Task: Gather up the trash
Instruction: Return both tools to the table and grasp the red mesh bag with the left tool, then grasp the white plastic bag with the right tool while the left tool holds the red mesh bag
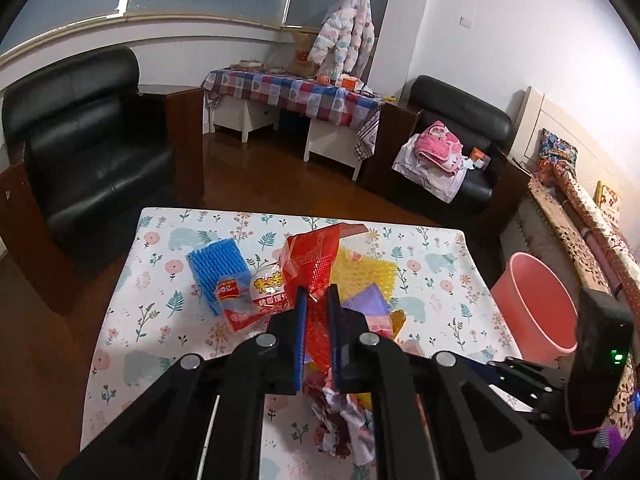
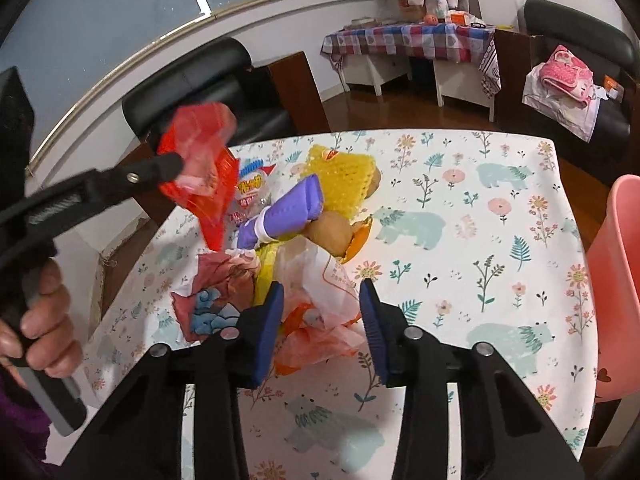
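**Two grippers in the pile, one wrapper caught**

Two grippers work one heap of trash on the flowered table (image 2: 480, 208). The left gripper (image 1: 317, 300) is pinched narrow on a red plastic wrapper (image 1: 316, 256), which in the right wrist view hangs clear of the table. The right gripper (image 2: 322, 300) stands half open around a crumpled white and orange bag (image 2: 328, 292); its pads do not appear to press on it yet. The pink bucket (image 1: 534, 300) sits just beside the table edge, on the right.

Risks, as I judge them: the thin wrapper may slip from so small a pinch on its way to the bucket. The bag lies touching a potato (image 2: 330, 234) and a purple wrapper (image 2: 288, 208), so a careless close could drag them along or roll the potato off.
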A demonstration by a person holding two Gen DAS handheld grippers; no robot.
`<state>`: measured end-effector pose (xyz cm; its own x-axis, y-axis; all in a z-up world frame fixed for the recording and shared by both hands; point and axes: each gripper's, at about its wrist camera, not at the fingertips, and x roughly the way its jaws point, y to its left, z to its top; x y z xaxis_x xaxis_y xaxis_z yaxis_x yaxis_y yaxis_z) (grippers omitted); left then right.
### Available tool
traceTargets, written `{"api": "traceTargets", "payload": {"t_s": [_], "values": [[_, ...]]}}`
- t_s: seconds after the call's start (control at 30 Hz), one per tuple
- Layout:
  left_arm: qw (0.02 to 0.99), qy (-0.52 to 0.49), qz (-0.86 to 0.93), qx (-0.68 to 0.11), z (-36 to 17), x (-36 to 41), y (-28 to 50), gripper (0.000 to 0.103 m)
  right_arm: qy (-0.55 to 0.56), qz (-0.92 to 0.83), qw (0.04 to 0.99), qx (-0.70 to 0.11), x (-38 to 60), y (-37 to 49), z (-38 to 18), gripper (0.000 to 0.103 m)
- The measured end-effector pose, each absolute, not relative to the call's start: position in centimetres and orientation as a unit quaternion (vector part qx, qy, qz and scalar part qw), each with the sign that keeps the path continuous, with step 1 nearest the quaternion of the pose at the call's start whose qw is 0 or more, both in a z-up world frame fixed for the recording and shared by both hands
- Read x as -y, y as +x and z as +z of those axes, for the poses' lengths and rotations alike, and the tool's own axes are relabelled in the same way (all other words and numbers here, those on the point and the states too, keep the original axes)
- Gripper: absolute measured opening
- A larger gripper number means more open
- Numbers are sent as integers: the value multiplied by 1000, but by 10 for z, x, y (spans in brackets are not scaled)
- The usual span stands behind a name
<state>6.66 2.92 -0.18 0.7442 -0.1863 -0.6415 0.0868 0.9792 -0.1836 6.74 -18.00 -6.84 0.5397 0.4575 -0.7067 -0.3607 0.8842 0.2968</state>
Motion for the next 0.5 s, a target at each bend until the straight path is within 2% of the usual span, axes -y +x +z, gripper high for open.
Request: {"api": "traceTargets", "payload": {"t_s": [0.1, 0.23, 0.3, 0.5], "values": [[931, -74, -76, -349, -1, -32, 62, 9, 49, 227, 874, -426, 176, 68, -73, 30], [931, -82, -78, -348, 0, -35, 56, 9, 47, 221, 874, -430, 175, 70, -76, 27], [931, -83, -78, -348, 1, -36, 54, 9, 43, 217, 875, -432, 175, 70, -76, 18], [932, -85, -79, -344, 3, -38, 51, 9, 55, 213, 874, -433, 183, 68, -72, 6]]}}
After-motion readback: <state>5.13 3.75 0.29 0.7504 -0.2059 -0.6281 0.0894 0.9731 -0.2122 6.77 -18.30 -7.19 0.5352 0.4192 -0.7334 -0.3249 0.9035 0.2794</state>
